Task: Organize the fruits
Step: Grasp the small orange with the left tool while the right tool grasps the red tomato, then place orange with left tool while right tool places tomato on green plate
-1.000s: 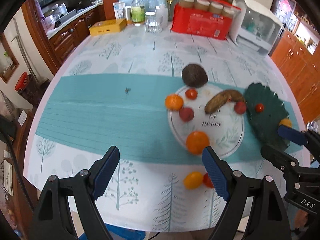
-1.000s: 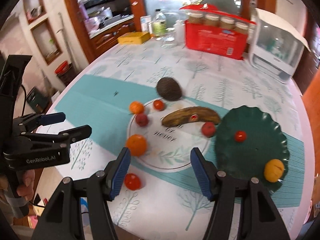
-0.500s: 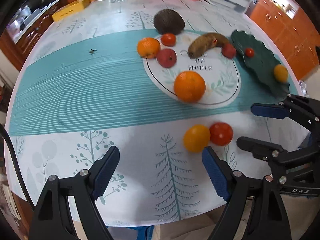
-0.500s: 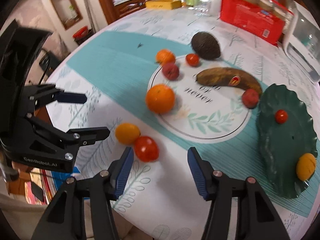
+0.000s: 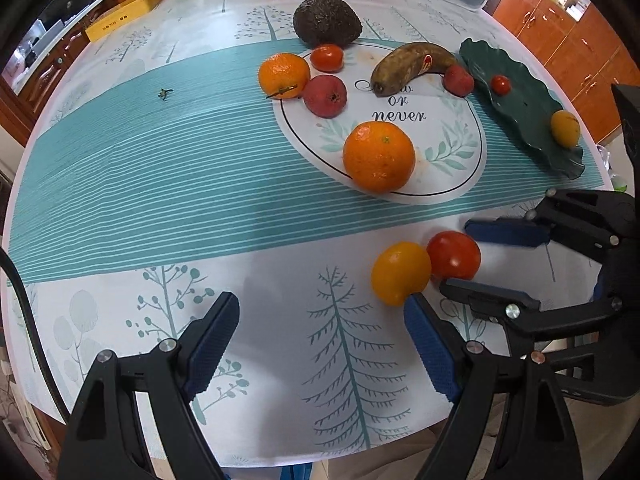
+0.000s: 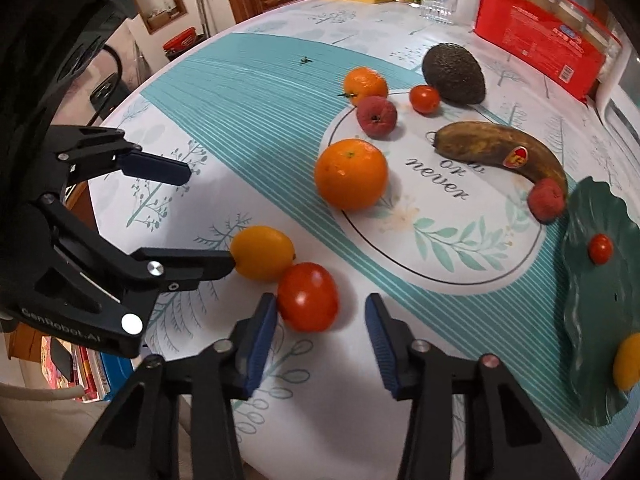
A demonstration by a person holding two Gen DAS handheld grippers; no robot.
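My round table's tree-printed cloth (image 5: 120,184) reads "or never" inside its white circle. Far off stands a red carton (image 6: 548,52), print unreadable. Right lies the dark green leaf-shaped plate (image 6: 592,320) holding two small fruits. The browned banana (image 6: 500,148) wears a red sticker I cannot read. The big orange (image 5: 378,156) sits mid-circle. Near me, the red tomato (image 6: 308,296) touches the yellow tomato (image 6: 262,253). My right claw (image 6: 320,328), wide open and empty, brackets the red one; my left claw (image 5: 320,328), stamped "GenRobot.AI", gapes empty beside the yellow.
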